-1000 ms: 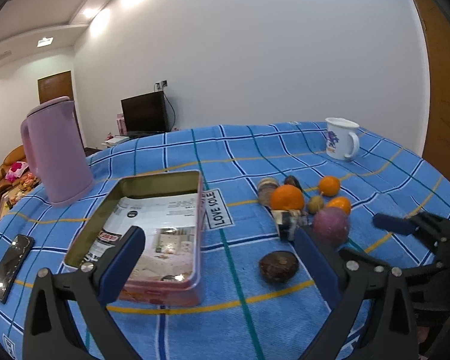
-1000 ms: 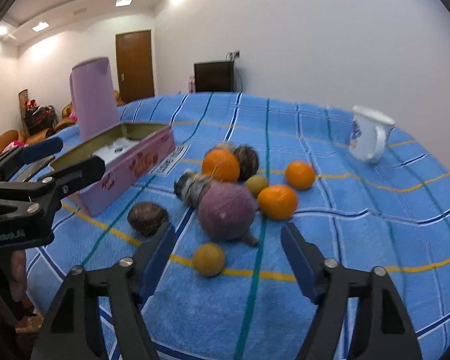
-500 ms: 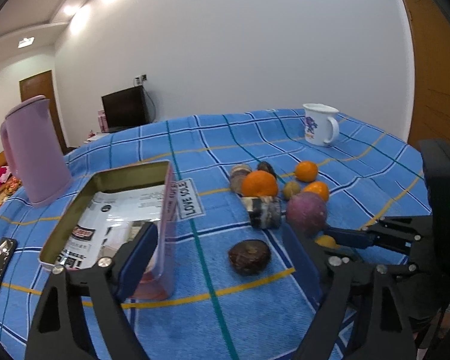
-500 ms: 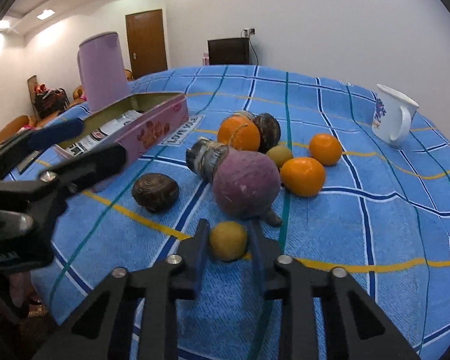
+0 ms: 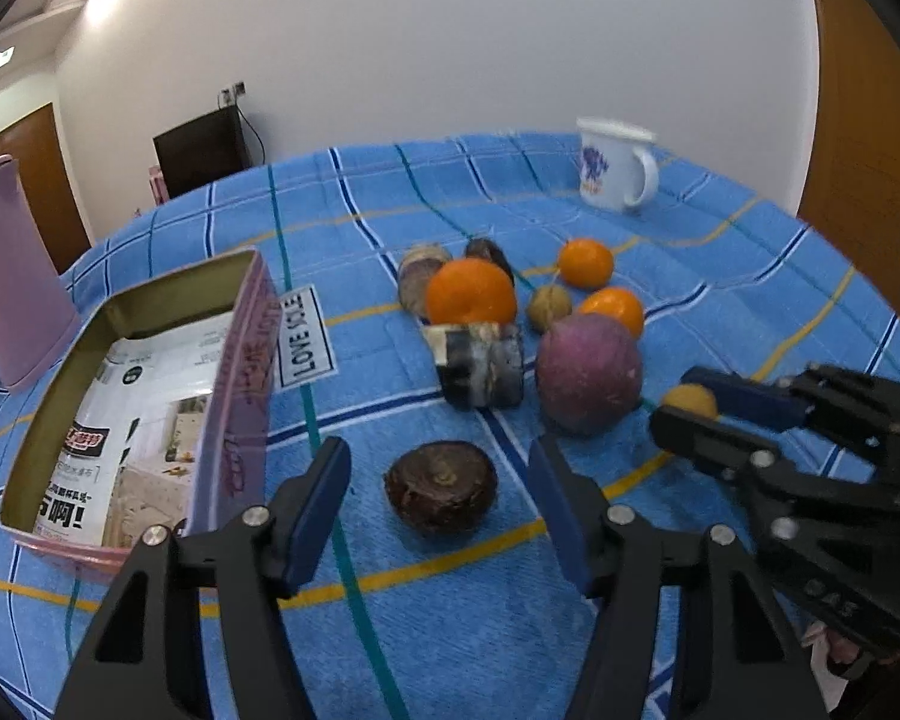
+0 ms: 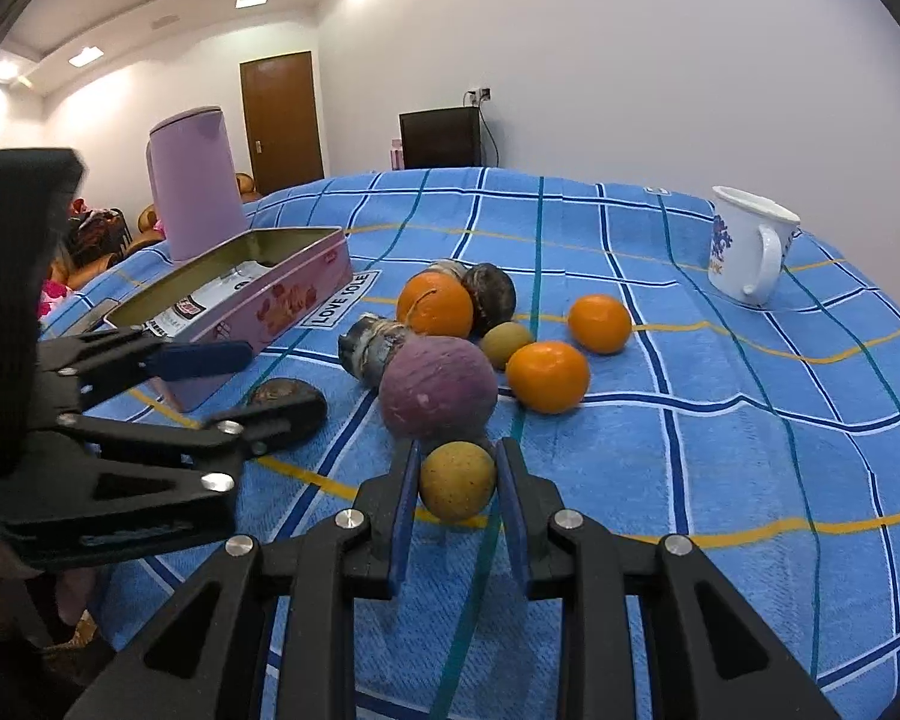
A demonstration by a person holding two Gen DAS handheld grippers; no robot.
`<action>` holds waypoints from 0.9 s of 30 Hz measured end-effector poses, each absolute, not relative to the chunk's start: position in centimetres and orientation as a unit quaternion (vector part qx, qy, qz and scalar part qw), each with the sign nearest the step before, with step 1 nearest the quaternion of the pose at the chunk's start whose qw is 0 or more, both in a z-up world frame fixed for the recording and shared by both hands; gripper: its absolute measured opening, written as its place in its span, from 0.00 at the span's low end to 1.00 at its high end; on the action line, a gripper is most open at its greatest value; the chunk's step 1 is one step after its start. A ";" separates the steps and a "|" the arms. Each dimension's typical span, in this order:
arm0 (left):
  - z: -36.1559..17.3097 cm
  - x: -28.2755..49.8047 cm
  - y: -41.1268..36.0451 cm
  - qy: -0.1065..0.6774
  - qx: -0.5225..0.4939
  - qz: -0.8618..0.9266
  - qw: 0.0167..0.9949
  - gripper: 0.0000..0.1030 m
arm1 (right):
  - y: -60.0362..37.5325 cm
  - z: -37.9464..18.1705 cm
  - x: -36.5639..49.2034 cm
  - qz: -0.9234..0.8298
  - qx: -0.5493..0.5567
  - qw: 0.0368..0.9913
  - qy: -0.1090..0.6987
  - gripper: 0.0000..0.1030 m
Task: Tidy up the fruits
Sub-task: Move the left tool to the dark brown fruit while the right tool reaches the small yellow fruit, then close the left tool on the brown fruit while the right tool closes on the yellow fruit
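Note:
On the blue checked cloth a dark brown fruit [image 5: 441, 486] lies between the fingers of my left gripper [image 5: 441, 501]. Its jaws are closing, with a gap still showing on both sides of the fruit. My right gripper [image 6: 457, 489] is shut on a small yellow fruit [image 6: 457, 480] that rests on the cloth, just in front of a big purple fruit [image 6: 438, 387]. In the left wrist view the right gripper [image 5: 687, 405] comes in from the right with the yellow fruit [image 5: 690, 401] at its tips. Left of the fruits stands an open pink tin box [image 5: 243, 360].
Behind the purple fruit lie three oranges [image 6: 547, 375], a small green-brown fruit [image 6: 504, 343], a grey striped piece [image 5: 480, 363] and other dark fruits. A white mug [image 6: 744, 252] stands at the back right, a pink jug [image 6: 195, 183] behind the tin.
My left gripper has come forward and down over the dark brown fruit, and its jaws have narrowed. My right gripper has closed on the small yellow fruit.

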State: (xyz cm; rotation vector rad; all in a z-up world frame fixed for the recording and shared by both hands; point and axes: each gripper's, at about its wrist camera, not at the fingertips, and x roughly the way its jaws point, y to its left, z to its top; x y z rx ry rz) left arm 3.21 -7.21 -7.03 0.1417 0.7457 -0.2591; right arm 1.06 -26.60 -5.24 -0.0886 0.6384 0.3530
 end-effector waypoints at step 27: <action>-6.2 2.3 -5.9 0.314 0.055 -0.118 0.941 0.40 | -26.0 -5.0 0.3 0.192 -0.038 0.944 0.267 0.27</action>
